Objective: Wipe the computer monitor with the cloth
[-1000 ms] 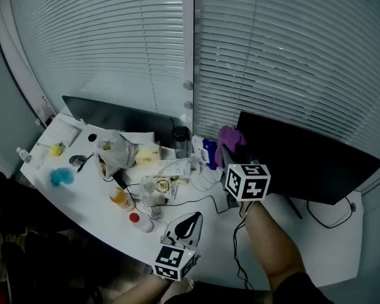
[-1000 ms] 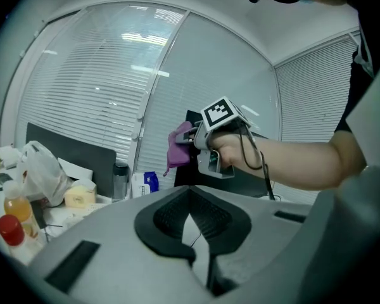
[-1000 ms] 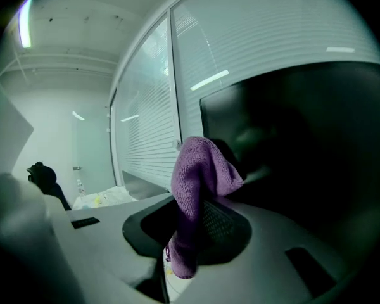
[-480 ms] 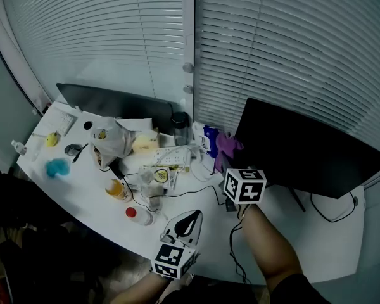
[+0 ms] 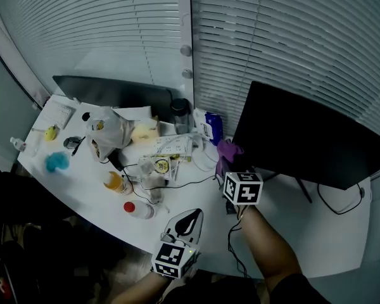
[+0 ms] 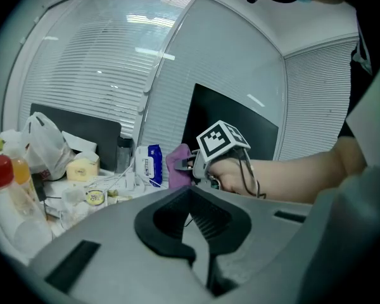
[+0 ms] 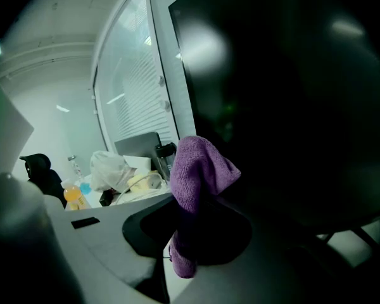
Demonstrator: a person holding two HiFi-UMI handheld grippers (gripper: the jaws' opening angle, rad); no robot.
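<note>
Right gripper (image 7: 185, 230) clamping purple cloth (image 7: 199, 166), monitor (image 7: 291, 106) just beyond

The left hand-held gripper (image 6: 199, 257) has its jaws together, with nothing between them. Beyond it, the right hand-held gripper (image 6: 191, 164) holds a purple cloth (image 6: 176, 168) beside the dark monitor (image 6: 240, 116).

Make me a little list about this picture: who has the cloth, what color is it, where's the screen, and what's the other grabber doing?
Cloth holder: right gripper, shut on it
Cloth: purple, bunched up
Monitor: dark, right behind the cloth; touching unclear
Left gripper: shut, holding nothing, near the desk front edge
</note>
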